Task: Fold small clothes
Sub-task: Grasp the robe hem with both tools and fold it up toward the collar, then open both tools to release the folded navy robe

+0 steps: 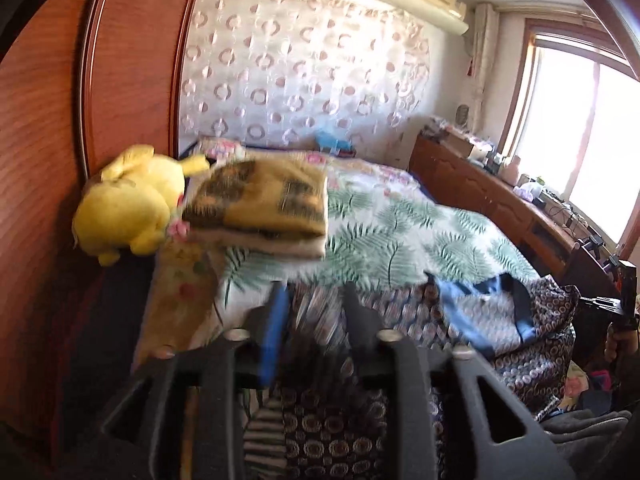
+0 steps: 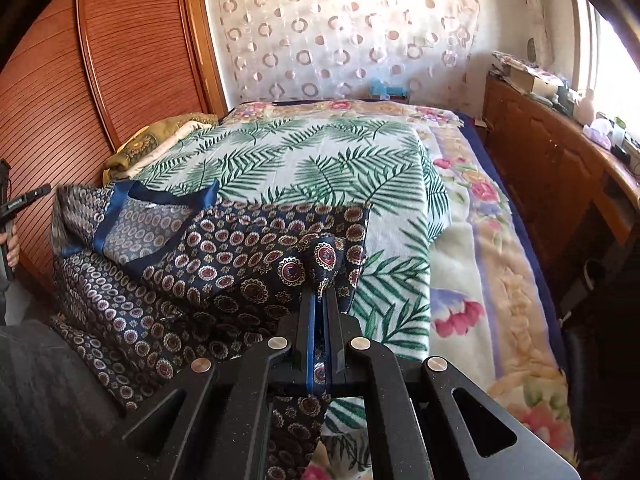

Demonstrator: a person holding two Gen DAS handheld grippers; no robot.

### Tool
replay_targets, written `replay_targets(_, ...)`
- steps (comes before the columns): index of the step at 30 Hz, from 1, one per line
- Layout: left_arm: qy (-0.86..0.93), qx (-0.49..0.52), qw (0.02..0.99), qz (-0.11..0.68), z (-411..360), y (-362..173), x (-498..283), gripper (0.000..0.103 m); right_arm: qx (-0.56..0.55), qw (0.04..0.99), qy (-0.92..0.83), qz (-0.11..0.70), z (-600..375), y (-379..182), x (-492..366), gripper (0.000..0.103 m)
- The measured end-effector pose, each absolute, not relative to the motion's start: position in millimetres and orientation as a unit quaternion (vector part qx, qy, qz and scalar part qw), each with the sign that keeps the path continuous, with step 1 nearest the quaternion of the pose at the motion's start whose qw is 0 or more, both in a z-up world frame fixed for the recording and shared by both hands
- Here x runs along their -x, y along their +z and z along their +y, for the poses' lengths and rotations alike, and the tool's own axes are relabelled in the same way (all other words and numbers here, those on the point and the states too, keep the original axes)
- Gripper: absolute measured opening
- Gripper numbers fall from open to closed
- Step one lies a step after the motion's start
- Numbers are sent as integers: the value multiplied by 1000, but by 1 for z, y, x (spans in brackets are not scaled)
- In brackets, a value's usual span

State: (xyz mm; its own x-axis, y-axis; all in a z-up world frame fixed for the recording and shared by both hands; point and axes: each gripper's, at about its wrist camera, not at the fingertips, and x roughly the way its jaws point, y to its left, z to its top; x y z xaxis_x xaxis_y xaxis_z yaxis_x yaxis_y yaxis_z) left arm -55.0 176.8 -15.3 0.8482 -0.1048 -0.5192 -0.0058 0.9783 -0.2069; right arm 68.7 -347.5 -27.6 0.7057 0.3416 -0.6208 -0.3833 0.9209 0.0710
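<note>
Navy silk-like cloth printed with small round medallions, a small garment (image 2: 224, 256) with plain blue trim, lies crumpled across the lower left of the right wrist view, draped over the near edge of the bed. The right gripper (image 2: 322, 300) at lower centre is pinched tight on a raised fold of this garment, cloth bunching above its blue-lined fingers (image 2: 310, 320) and hanging below them.

In the left wrist view the left gripper (image 1: 314, 304) sits at bottom centre, its jaws standing partly apart with the patterned cloth seen between and beyond them; the picture is blurred there and I cannot tell whether the pads touch it. The garment's blue-edged part spreads toward the lower right of that frame.

Beyond the garment a fleecy white blanket (image 2: 320, 160) with green fern leaves lies flat and smooth, giving open room through the middle of the frame. Under it a plush flowered blanket (image 2: 492, 240) runs down the right side to the bed's edge, with a narrow gap beside a long wooden cabinet (image 2: 560, 160).

At the left, a ribbed reddish wood panel (image 2: 60, 100) stands close against the bed. A folded mustard and black blanket (image 1: 260, 204) is stacked in the centre left of the left wrist view, with a soft yellow plush toy (image 1: 128, 204) just beside it. A sheer curtain (image 2: 344, 28) with ring patterns covers the far wall.
</note>
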Motion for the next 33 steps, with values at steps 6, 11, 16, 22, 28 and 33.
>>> replay_targets(6,-30,81,960,267,176,-3,28,78,46,931,186,309,-353,-9,-60,7)
replay_targets(11,-24,79,952,293,181,-11,-8,80,50,938,180,291,-355,4,-56,7)
replay_targets(16,-19,58,943,328,182,-26,-41,80,49,941,173,286,-350,4,-80,29)
replay_targets(22,-23,26,922,386,173,-55,-62,80,46,934,175,308,-339,-15,-116,32)
replay_targets(28,-28,29,904,427,173,-81,-63,64,44,920,189,341,-329,-28,-140,32)
replay_targets(33,-33,33,895,443,171,-95,-60,64,60,912,183,363,-327,-33,-154,34)
